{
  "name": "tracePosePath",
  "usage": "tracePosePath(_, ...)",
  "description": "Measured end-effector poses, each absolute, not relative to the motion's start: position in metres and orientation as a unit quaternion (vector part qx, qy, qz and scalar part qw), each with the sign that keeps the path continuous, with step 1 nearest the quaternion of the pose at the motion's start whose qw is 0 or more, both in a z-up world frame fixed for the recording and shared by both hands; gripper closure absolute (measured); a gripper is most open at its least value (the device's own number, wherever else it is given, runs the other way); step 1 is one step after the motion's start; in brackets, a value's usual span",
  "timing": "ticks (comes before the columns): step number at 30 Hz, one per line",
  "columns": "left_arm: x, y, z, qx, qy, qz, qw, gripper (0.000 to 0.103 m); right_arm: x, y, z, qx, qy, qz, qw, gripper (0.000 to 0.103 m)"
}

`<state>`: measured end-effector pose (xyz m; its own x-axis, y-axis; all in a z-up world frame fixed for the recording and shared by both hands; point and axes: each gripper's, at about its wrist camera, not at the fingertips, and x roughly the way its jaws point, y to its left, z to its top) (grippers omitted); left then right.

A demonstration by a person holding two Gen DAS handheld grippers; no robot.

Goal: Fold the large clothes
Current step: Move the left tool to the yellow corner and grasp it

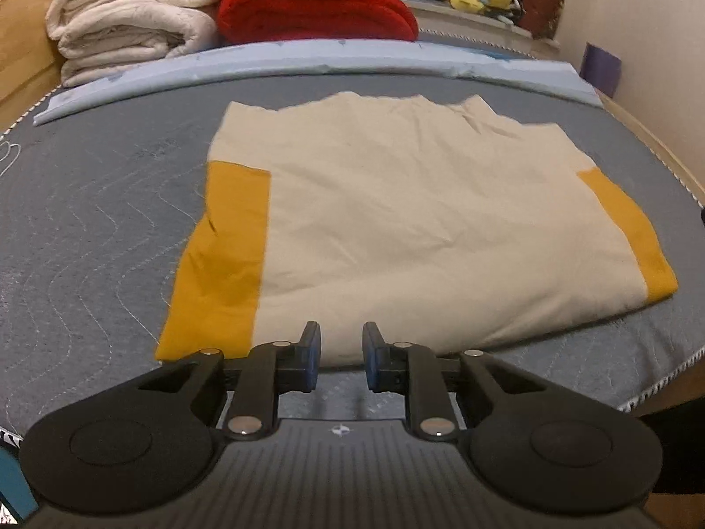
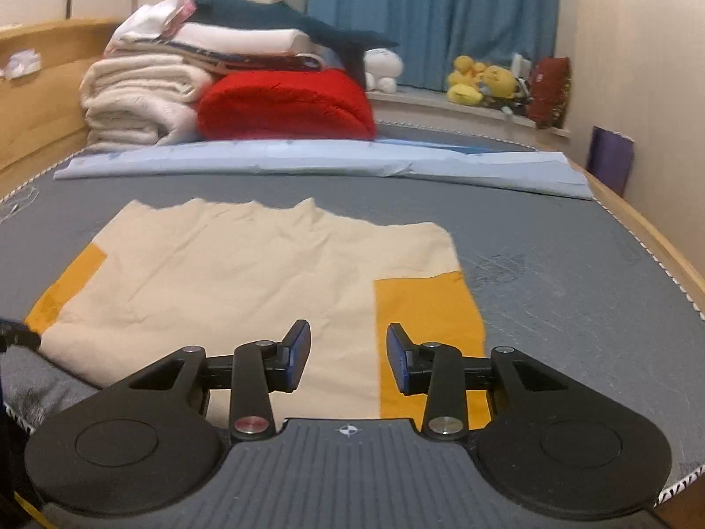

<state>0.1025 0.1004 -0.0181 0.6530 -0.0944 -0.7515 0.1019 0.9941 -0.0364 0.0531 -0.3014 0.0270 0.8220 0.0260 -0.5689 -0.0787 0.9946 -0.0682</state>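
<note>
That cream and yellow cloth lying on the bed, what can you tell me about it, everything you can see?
The cream garment lies flat on the grey quilted mattress, folded into a rough rectangle. It looks like soft, lightly creased woven fabric. A mustard-yellow panel runs along its left side and a narrower one along its right. The far edge is wavy and uneven; the near edge is a rounded fold. Neither gripper touches it: the left gripper and right gripper hang above its near edge with nothing between their jaws.

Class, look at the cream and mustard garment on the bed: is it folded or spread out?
Folded. The garment lies as a flat rectangle with a doubled near edge and mustard panels at both sides.
</note>
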Motion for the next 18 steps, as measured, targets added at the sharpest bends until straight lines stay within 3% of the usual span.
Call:
tracePosePath(4,0.110,0.131,-0.029,-0.099,0.440,-0.045,0.892,0.081,0.050,-0.291,0.020,-0.047,0.303,0.033,0.951,0.064)
tracePosePath(7,0.118,0.152,-0.043,-0.182,0.467,-0.034,0.865,0.074,0.047,-0.288,0.014,-0.041,0.316,0.026,0.947,0.064)
tracePosePath(12,0.126,0.185,-0.065,-0.304,0.483,0.004,0.821,0.047,0.050,-0.290,0.014,-0.021,0.316,0.031,0.948,0.064)
tracePosePath(18,0.128,0.207,-0.083,-0.372,0.465,0.064,0.801,0.046,0.054,-0.287,0.012,-0.020,0.319,0.043,0.947,0.064)
